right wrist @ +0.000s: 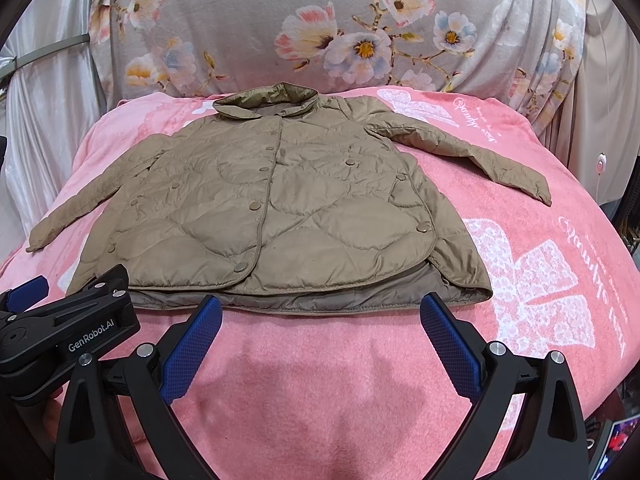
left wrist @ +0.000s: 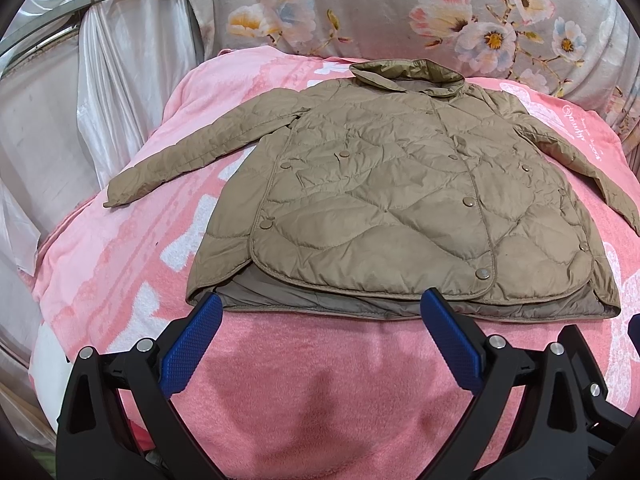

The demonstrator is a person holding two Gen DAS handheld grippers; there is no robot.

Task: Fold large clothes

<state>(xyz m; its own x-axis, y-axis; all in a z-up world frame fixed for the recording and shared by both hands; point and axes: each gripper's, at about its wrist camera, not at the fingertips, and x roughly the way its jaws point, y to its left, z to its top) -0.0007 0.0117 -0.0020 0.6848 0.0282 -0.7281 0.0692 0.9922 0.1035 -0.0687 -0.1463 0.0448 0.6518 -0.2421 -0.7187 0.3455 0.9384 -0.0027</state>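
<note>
You are holding your left hand-held gripper (left wrist: 320, 312) low over the pink blanket (left wrist: 120, 248), aiming it forward at the near hem of the tan quilted jacket (left wrist: 384, 192); its blue-padded fingers (left wrist: 192, 344) are standing spread wide with nothing between them, the tips reaching just to the hem's edge, though whether they are touching the cloth cannot be told. The jacket is lying flat, front up and buttoned, on the blanket-covered bed, collar pointing away from you toward the floral sheet (left wrist: 400, 12) draped behind, with a grey lining strip showing along the bottom. Its left sleeve (left wrist: 168, 164) is stretching out and down toward the white curtain side, while the other sleeve is running off toward the right edge. In the right wrist view, the left tool's black body is showing at the lower left, sitting just beside the jacket's left corner. You are holding your right hand-held gripper (right wrist: 320, 312) at much the same height and angle, parallel to the left one and just beside it, its fingers (right wrist: 452, 344) likewise spread apart and empty, tips at the hem near the jacket's right half. Farther right, the right sleeve (right wrist: 480, 156) is lying angled outward across the blanket's white bow print (right wrist: 536, 284).
</note>
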